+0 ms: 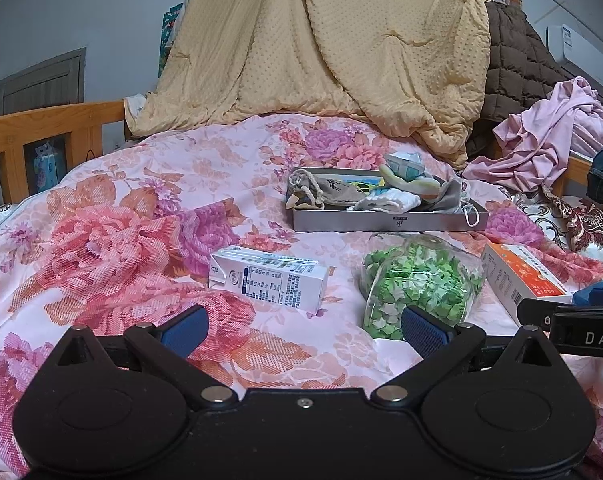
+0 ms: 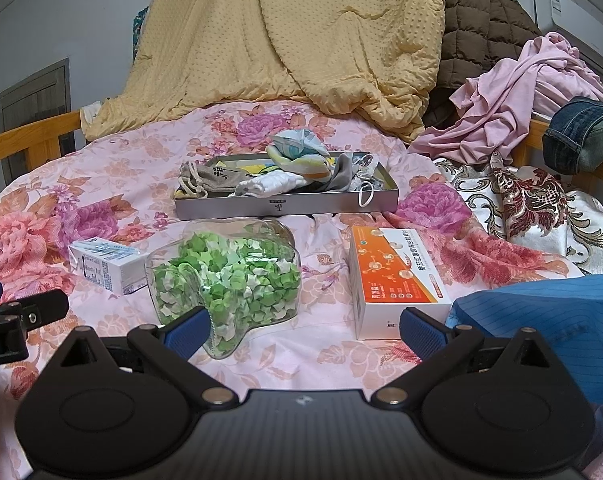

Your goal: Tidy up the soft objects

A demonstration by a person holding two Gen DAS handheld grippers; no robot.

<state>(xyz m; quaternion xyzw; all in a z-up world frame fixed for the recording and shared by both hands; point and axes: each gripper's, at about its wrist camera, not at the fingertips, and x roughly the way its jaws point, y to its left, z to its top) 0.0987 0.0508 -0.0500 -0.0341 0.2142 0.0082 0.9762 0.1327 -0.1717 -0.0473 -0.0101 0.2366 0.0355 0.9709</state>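
A shallow grey metal tray (image 1: 381, 224) (image 2: 285, 207) sits on the floral bedspread and holds soft things: a drawstring pouch (image 1: 325, 192) (image 2: 209, 180), white cloth (image 2: 273, 184), a grey sock, a pastel fabric piece (image 2: 301, 152) and a face mask whose loop hangs over the rim (image 2: 366, 196). My left gripper (image 1: 301, 330) is open and empty, low over the bed in front of a milk carton (image 1: 269, 278). My right gripper (image 2: 303, 330) is open and empty, just behind a clear jar of green paper stars (image 2: 225, 276).
An orange and white box (image 2: 397, 280) (image 1: 517, 276) lies right of the jar (image 1: 417, 280). A yellow quilt (image 1: 321, 48), a brown padded coat (image 2: 477, 32), pink clothes (image 2: 513, 96) and jeans (image 2: 581, 132) pile at the back. A wooden bed rail (image 1: 49, 124) runs on the left.
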